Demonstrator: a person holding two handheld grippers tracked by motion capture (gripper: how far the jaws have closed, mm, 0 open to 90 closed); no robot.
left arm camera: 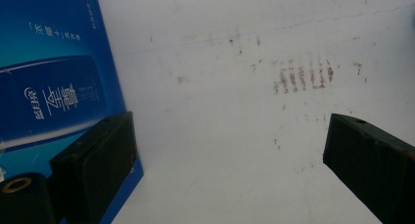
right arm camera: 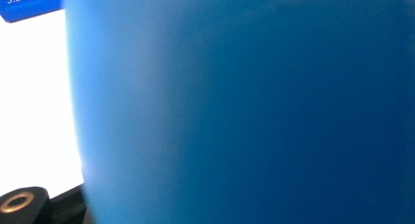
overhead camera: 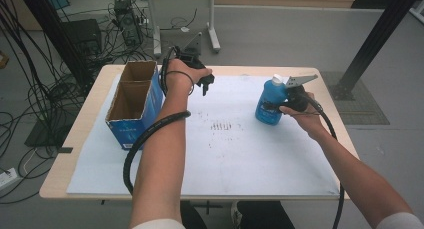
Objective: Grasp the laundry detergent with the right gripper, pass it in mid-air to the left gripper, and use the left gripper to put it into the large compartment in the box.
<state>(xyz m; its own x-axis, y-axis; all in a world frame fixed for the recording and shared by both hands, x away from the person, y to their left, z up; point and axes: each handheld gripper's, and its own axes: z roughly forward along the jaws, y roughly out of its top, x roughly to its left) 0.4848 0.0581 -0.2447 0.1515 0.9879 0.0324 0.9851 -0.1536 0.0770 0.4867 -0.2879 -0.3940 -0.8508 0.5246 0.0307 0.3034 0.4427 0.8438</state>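
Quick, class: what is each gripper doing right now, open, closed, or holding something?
Left gripper: open, holding nothing, beside the blue box.
Right gripper: closed on the blue bottle.

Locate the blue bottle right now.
In the high view the blue bottle stands upright on the right side of the white mat, clamped by the right hand-held gripper, far across from the open cardboard box at left.

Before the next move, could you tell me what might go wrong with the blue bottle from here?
1. The right gripper grips the blue bottle from the side; the rounded body could slip or tilt when lifted.
2. The left gripper hangs open beside the open cardboard box; it could crowd the bottle's path there.
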